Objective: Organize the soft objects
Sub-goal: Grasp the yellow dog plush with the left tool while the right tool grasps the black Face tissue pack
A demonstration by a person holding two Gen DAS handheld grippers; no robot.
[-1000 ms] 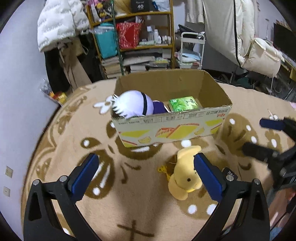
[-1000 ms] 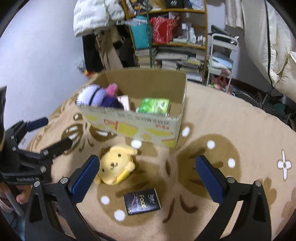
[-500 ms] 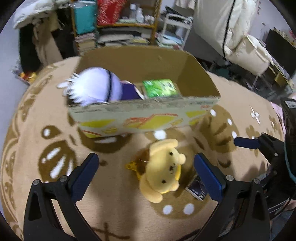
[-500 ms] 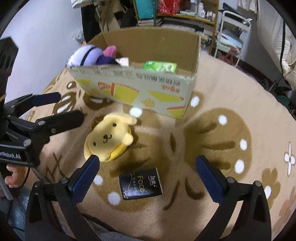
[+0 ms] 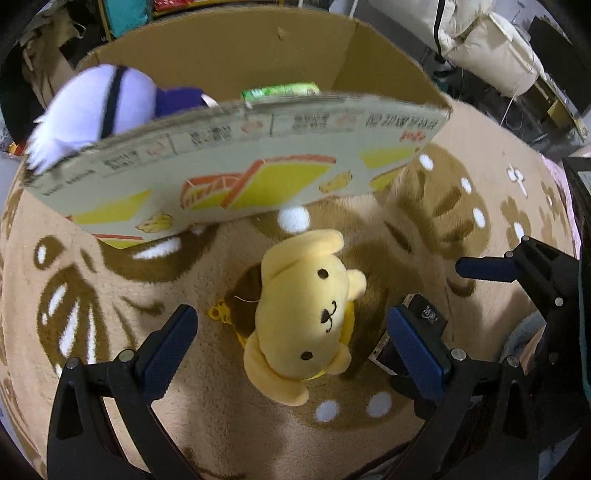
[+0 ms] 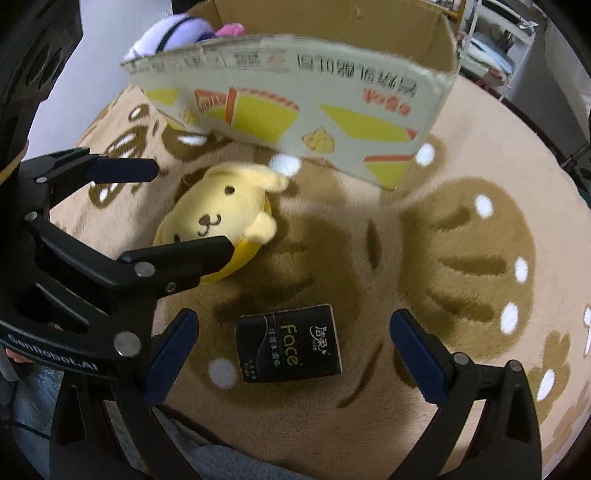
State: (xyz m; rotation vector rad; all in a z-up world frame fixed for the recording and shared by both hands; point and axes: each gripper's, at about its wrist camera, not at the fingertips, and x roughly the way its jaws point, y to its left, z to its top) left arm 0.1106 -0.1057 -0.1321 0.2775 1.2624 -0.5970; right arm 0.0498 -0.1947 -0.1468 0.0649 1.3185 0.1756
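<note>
You have one cardboard box [image 5: 236,155] and, on the rug [image 6: 461,236] outside it, one yellow dog plush [image 5: 306,317] and one black tissue pack [image 6: 288,343]. Inside the box you can count one white-and-purple plush [image 5: 92,107], one green pack [image 5: 280,90], and possibly one pink item [image 6: 229,28], mostly hidden.

Both hand-held grippers lowered — left [image 5: 291,349] straddles plush [image 5: 303,325].

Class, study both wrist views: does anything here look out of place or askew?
Two soft items lie on the rug outside the cardboard box: the yellow dog plush, on its back, and the black tissue pack. The purple plush is already boxed.
</note>
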